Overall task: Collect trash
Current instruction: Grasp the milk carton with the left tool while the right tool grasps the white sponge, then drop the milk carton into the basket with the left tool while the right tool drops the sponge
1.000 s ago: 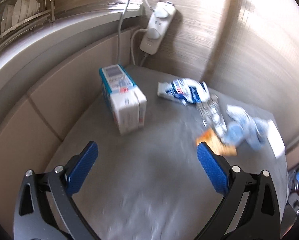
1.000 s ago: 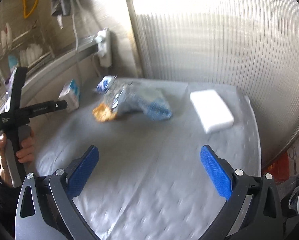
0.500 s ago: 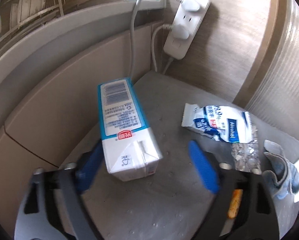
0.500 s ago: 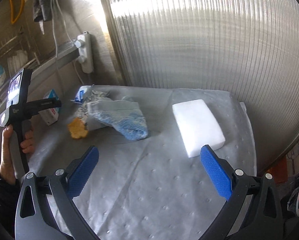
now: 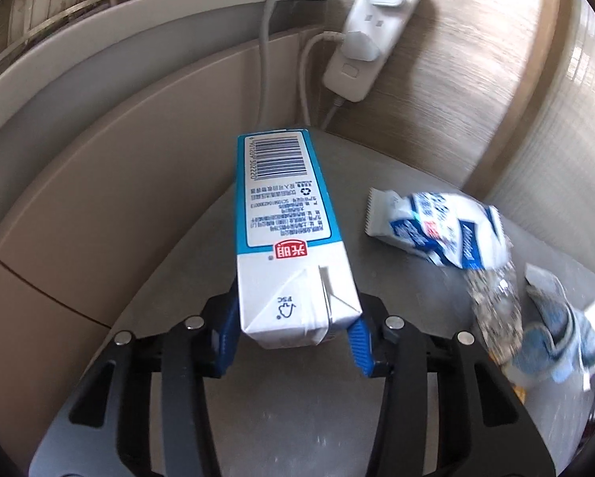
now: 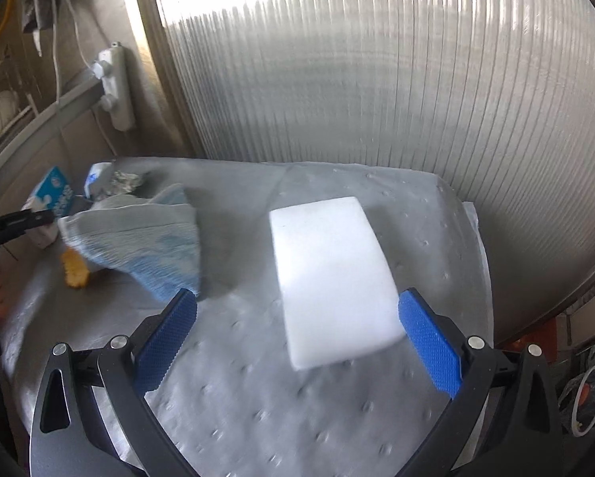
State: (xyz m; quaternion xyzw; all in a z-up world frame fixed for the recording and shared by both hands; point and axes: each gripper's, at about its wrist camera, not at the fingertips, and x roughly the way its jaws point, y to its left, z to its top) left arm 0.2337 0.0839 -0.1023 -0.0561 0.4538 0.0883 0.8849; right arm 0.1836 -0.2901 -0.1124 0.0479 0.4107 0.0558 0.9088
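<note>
The milk carton (image 5: 293, 246) lies on its side on the counter (image 5: 397, 417), near the wall corner. The left gripper (image 5: 293, 336) has its jaws closed on the carton's near end. The hold is only at the end, so the carton could tip or slip out when lifted. The right gripper (image 6: 297, 340) has its jaws wide open around the white block (image 6: 333, 278), not touching it. Half a second ago the left jaws were open beside the carton.
</note>
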